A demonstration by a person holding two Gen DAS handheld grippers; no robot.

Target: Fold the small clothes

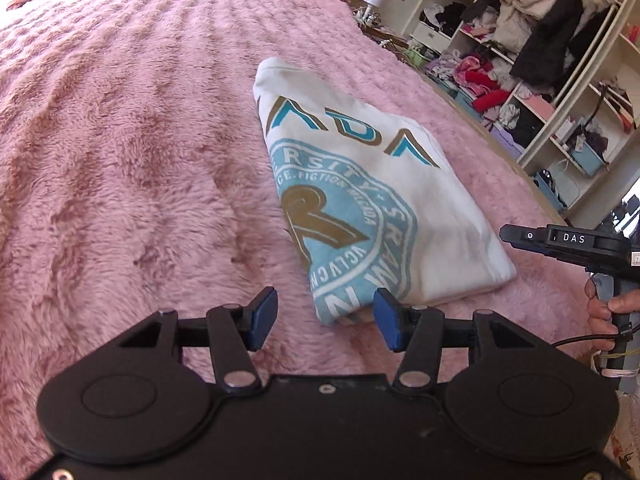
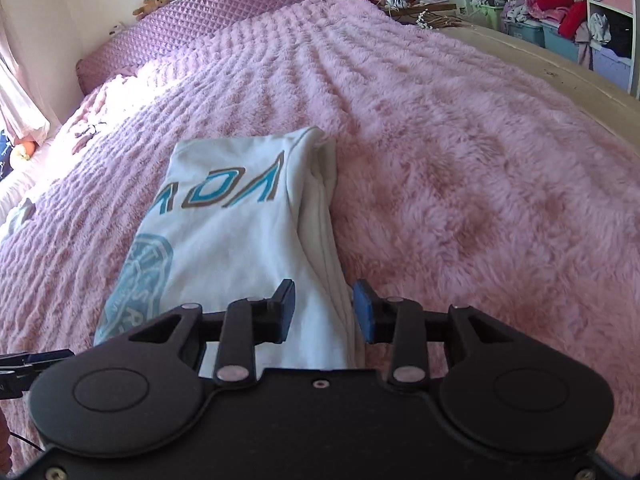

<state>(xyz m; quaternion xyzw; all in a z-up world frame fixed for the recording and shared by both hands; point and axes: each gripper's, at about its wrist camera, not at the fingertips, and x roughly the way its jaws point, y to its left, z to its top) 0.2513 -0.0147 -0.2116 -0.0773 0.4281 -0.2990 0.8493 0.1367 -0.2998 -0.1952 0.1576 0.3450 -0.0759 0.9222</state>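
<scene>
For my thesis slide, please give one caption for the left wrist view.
Open left gripper hovers beside a folded white T-shirt on a pink fleece blanket.

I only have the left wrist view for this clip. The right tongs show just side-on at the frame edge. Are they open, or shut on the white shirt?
Observer: They are open. In the right wrist view the right tongs have their blue pads apart, and the white shirt runs between them with no pinch visible.
Operator: Does the fold look finished on that side?
Observer: That side shows a layered edge, with several thicknesses stacked and roughly lined up.
Operator: Is there anything at the head of the bed?
Observer: A small teddy bear sits on top of the purple quilted cushion.
</scene>
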